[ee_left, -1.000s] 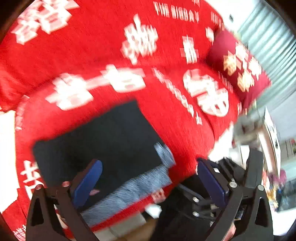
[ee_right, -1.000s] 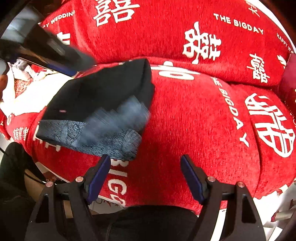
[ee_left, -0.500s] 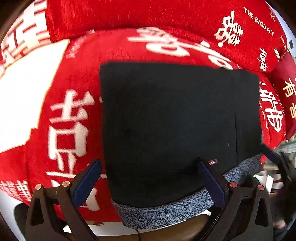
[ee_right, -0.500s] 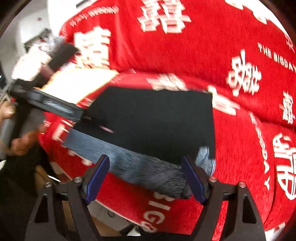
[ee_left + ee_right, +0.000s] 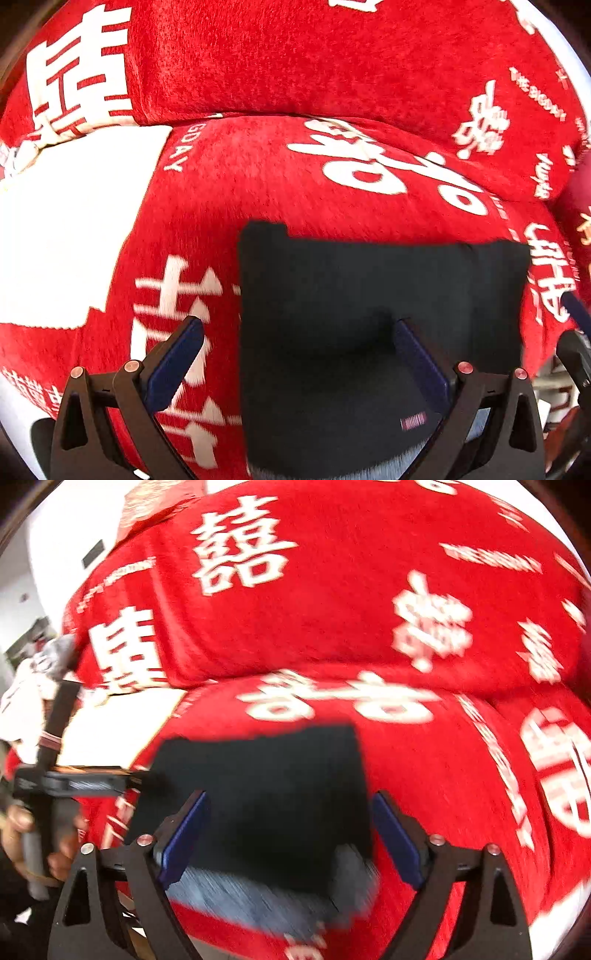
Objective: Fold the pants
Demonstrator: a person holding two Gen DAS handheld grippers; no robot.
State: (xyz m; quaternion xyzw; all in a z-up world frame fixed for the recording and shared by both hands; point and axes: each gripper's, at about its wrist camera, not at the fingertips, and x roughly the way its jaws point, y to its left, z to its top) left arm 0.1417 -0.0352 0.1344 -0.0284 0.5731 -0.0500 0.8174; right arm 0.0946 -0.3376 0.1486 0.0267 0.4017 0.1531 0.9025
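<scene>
The black pants (image 5: 369,325) lie folded into a flat rectangle on the red sofa seat cushion (image 5: 258,177), their grey waistband (image 5: 258,897) at the cushion's front edge. The left gripper (image 5: 295,354) hovers over the pants' left edge, fingers (image 5: 173,362) spread wide, holding nothing. The right gripper (image 5: 290,830) straddles the pants, its fingers (image 5: 184,834) opening, pads clear of the cloth.

Bare red sofa seat (image 5: 258,184) is lying open behind and to both sides of the folded black pants (image 5: 369,314). The red back cushion (image 5: 332,590) is walling off the far side, and a white patch (image 5: 66,229) is occupying the left.
</scene>
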